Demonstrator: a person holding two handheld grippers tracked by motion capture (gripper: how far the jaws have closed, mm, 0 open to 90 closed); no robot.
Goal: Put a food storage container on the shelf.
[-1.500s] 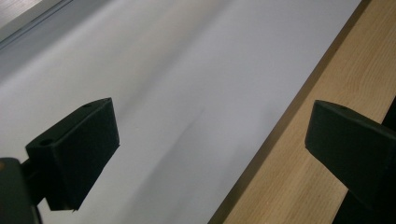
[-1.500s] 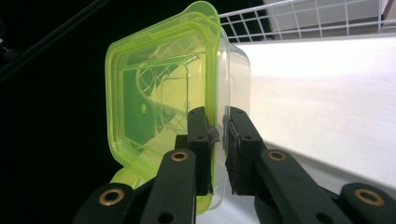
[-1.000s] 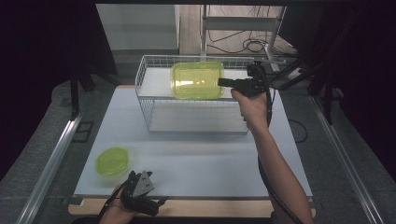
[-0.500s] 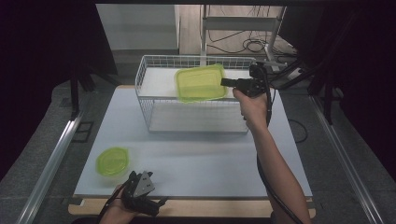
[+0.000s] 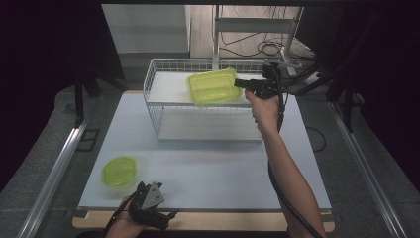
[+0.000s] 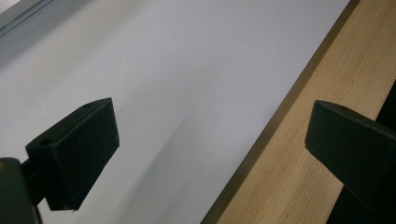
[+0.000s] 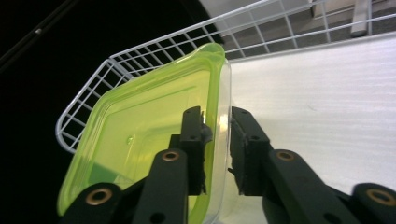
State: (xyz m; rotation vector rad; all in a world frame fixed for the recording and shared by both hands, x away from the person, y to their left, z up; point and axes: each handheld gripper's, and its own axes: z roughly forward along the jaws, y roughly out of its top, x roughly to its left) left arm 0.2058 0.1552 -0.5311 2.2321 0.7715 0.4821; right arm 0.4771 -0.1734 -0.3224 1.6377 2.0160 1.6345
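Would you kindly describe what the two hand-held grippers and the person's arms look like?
Both are black. The right hand-held gripper has two flat jaws on linkage bars with brass-coloured pivot rings, and a black cable trails along the bare, sleeveless forearm. The left hand-held gripper has blocky matte jaws and carries a grey three-cornered plate on top.

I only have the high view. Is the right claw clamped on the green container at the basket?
Observer: Not firmly, it seems. In the right gripper view the right claw straddles the wall of the green container. Its jaws have just been opening, and slim gaps show beside the pads.
Operator: Is the left claw carrying anything?
Observer: No. The left gripper view shows the left claw wide open with nothing between its jaws. It sits over the edge where the white mat meets the wooden board.
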